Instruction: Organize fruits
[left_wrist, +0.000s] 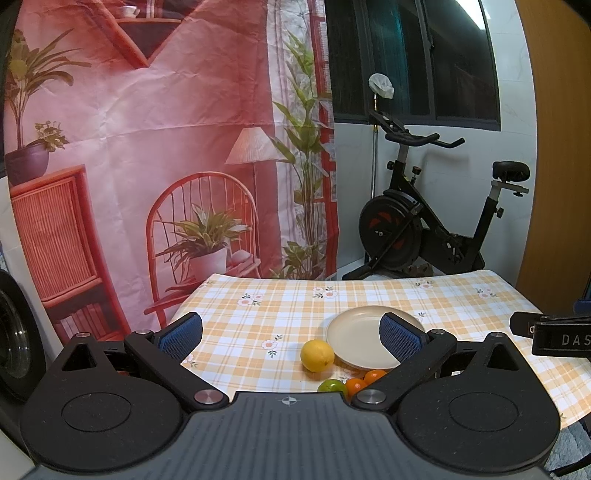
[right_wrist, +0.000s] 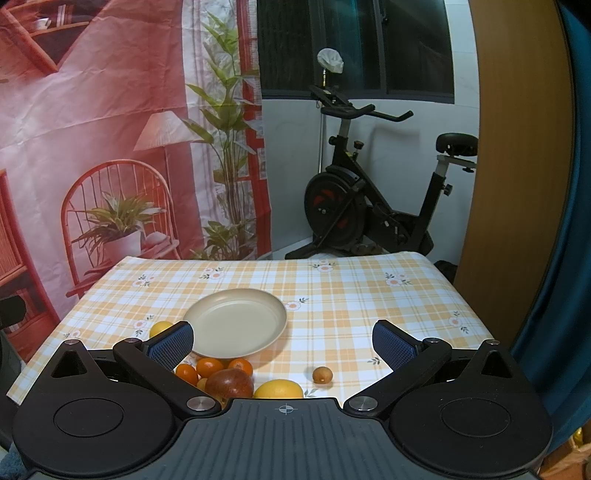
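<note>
Two grippers, left gripper (left_wrist: 291, 334) and right gripper (right_wrist: 282, 341), both with fingers spread apart, holding nothing. Beige plate (right_wrist: 236, 317) at frame centre, bare. Lemon (left_wrist: 317, 355), small oranges (right_wrist: 210, 367), red apple (right_wrist: 229, 384) clustered just below the plate on checked tablecloth (right_wrist: 351, 295).

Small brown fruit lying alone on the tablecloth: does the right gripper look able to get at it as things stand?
Probably yes. The right gripper is open and holds nothing, and the small brown fruit lies apart from the other fruit, in the gap between the fingers, with only bare tablecloth around it.
</note>
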